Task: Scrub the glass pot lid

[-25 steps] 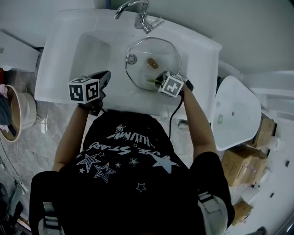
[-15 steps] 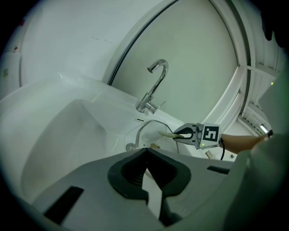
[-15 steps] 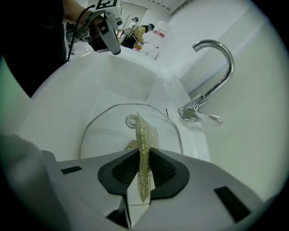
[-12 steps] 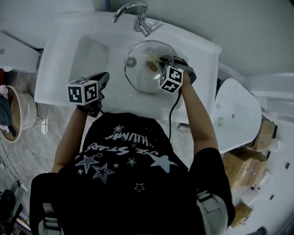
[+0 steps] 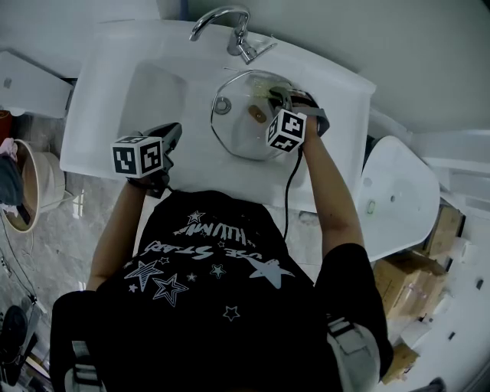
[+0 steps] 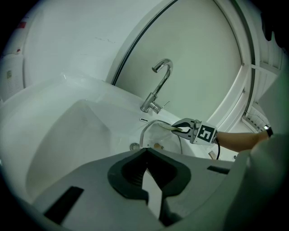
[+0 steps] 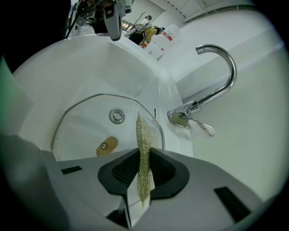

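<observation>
Head view first: the glass lid (image 5: 243,134) lies in the sink (image 5: 107,92), below the tap (image 5: 226,19), with its knob (image 5: 257,115) up. The right hand-held gripper (image 5: 282,96) is over the lid's far side, the side by the tap. The left hand-held gripper (image 5: 174,132) sits well apart, at the sink's near edge, and touches nothing of the lid.

Left gripper view: its jaws (image 6: 145,169) are closed together with nothing between them, so it is idle. Beyond them is the lid's rim (image 6: 143,133) in the basin, with the right hand-held gripper (image 6: 178,130) above it.

Right gripper view, the busy one: the jaws (image 7: 143,173) are clenched on a yellow-green mesh scrubber (image 7: 143,140), which stands on edge and points out ahead. The lid (image 7: 81,131) is spread out below, knob (image 7: 106,145) to the left and the drain (image 7: 117,116) showing through the glass. The scrubber's tip reaches the lid's rim on the tap side. I cannot tell whether it presses on the glass or hangs just above it.

By my reading, the scrubbing step is under way, at the far edge of the lid. Next the mesh wants pressing flat and sweeping across the glass towards the knob. Nobody pins the lid, so a hard stroke may slide it. The left hand-held gripper could come in and steady the near rim.
</observation>
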`<state>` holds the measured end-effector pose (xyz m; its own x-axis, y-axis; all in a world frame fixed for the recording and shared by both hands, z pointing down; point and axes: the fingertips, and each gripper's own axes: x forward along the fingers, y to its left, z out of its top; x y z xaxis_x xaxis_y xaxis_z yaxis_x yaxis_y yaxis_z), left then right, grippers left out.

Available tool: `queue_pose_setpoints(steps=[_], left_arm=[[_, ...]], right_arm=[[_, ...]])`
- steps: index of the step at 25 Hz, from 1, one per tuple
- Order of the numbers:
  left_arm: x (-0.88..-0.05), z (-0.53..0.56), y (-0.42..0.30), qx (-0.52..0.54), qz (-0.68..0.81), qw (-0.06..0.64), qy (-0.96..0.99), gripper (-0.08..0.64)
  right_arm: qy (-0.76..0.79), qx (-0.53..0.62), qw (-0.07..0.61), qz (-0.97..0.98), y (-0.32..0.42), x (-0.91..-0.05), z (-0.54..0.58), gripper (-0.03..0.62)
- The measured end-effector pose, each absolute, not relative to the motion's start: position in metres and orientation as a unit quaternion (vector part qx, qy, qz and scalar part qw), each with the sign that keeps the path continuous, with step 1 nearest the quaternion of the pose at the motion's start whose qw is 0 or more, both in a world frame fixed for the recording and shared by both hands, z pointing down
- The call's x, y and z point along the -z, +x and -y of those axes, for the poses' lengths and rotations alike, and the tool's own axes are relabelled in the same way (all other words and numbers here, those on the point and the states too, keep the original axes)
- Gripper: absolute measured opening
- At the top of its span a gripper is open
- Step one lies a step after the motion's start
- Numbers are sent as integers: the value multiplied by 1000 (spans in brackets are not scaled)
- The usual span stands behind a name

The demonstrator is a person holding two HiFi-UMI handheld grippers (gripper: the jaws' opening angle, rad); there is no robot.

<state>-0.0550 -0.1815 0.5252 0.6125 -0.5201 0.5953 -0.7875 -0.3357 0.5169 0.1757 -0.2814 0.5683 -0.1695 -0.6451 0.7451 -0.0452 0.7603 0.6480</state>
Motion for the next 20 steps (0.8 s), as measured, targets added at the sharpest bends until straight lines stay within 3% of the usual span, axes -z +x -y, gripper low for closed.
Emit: queue_pose_setpoints(steps=[20], left_arm=[[-529, 180, -43, -177, 388, 407, 807, 8]], right_arm=[[318, 134, 599, 723, 209, -598, 253, 67]])
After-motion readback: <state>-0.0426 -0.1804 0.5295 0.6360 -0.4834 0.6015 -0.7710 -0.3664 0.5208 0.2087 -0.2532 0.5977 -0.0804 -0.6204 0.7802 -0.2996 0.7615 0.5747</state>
